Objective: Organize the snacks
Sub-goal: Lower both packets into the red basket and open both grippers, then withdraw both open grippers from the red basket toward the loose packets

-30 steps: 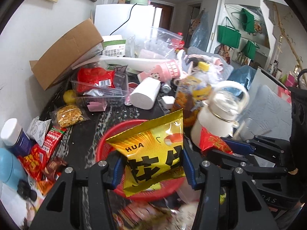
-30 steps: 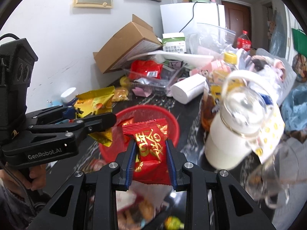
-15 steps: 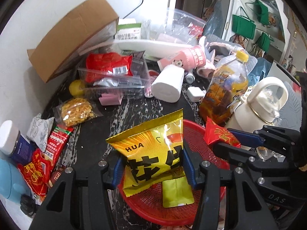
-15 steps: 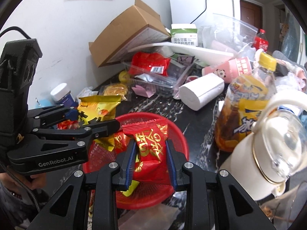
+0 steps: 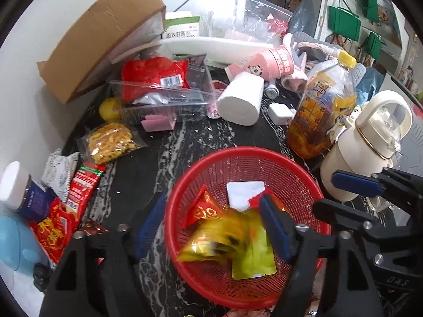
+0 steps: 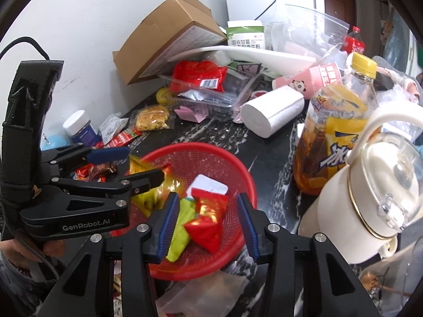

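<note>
Left wrist view: both grippers, left and right, jaws opening, drop packets into red basket; next, fetch table snacks.

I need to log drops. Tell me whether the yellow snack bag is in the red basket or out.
In. The yellow snack bag lies blurred inside the red basket, clear of the opening left hand-held gripper.

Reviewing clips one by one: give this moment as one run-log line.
step: drop snacks | left tongs: opening, yellow packet falling | right tongs: opening, red packet released | target: red basket
</note>
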### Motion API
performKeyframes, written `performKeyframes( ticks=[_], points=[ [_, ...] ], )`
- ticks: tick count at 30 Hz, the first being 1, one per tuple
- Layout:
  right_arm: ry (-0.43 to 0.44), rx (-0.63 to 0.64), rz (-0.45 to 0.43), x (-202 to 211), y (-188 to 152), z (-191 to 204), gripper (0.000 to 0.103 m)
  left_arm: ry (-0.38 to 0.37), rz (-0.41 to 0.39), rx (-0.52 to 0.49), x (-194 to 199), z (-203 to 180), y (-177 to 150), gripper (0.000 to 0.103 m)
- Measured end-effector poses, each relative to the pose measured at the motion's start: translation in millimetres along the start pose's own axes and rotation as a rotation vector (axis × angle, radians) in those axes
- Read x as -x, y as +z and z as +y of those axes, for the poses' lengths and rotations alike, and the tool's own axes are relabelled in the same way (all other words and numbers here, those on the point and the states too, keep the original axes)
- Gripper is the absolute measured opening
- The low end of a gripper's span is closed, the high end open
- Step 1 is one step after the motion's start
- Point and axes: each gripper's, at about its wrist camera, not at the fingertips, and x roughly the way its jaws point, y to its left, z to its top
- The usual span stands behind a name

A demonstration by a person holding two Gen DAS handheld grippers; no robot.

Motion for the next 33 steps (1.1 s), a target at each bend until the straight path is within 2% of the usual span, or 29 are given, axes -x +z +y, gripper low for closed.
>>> performKeyframes(
  ticks=[8,18,33],
  points=[
    [-0.025,-0.004,-0.021,17,3,2,0.045,0.014,-0.031,-0.004,23,-2,6,0.075],
    [-0.056,0.017,-0.096,63,7,19,0.045,0.018,-0.107,-0.016,72,-7,6,0.075],
    [-0.096,0.044,-0.204,142,-17,56,0.051,0.018,-0.217,-0.051,154,-22,-23,0.075]
  ],
)
